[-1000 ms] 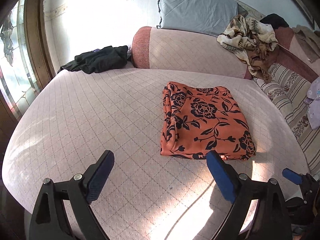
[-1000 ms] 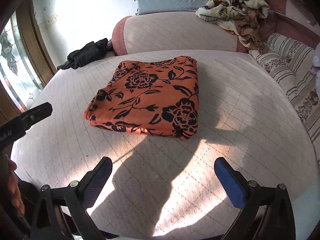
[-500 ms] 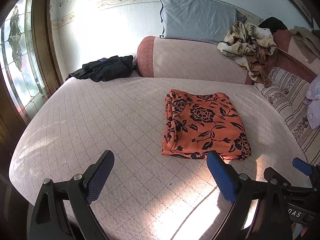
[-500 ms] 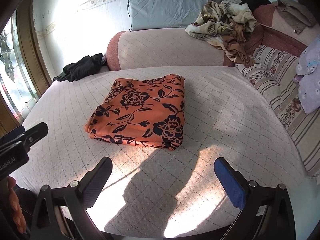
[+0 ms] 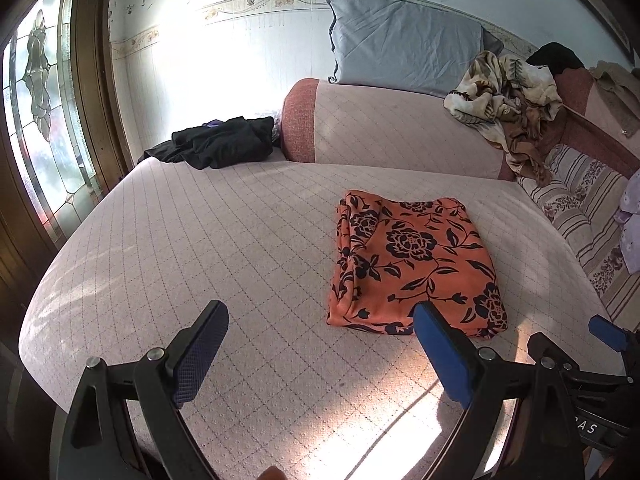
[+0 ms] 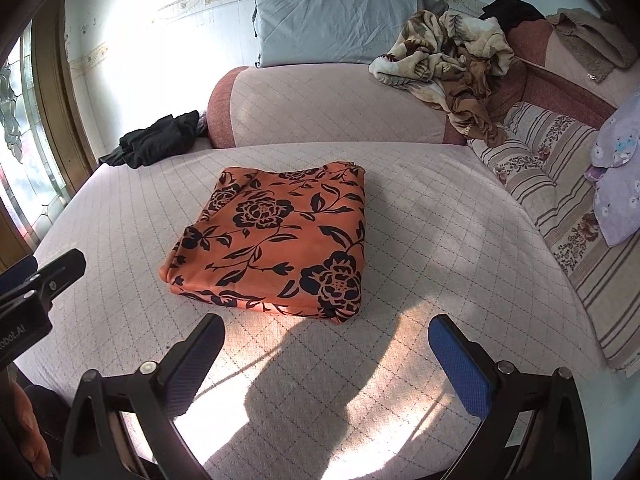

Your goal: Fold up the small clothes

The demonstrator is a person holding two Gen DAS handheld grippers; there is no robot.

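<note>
1. Our left gripper (image 5: 320, 344) has its jaws spread wide; nothing sits between them and they touch nothing, hanging above the near edge of the bed (image 5: 200, 240)
2. Our right gripper (image 6: 326, 354) is likewise spread wide and empty, clear of the bed
3. The cloth (image 5: 408, 268), orange with black flowers, lies folded in a flat rectangle on the bed, apart from both grippers
4. From the left wrist we see the cloth ahead and to the right; its near edge is partly hidden behind the right-hand finger (image 5: 440, 356), and we cannot tell from this view alone whether they touch
5. From the right wrist the cloth (image 6: 276, 240) lies ahead and slightly left of centre, beyond the fingertips, with a strip of sunlit bed between
6. The left gripper's finger shows at the left edge of the right wrist view, beside the cloth but not on it
7. Black clothes (image 5: 220, 144) lie at the far left corner, well apart from the cloth
</note>
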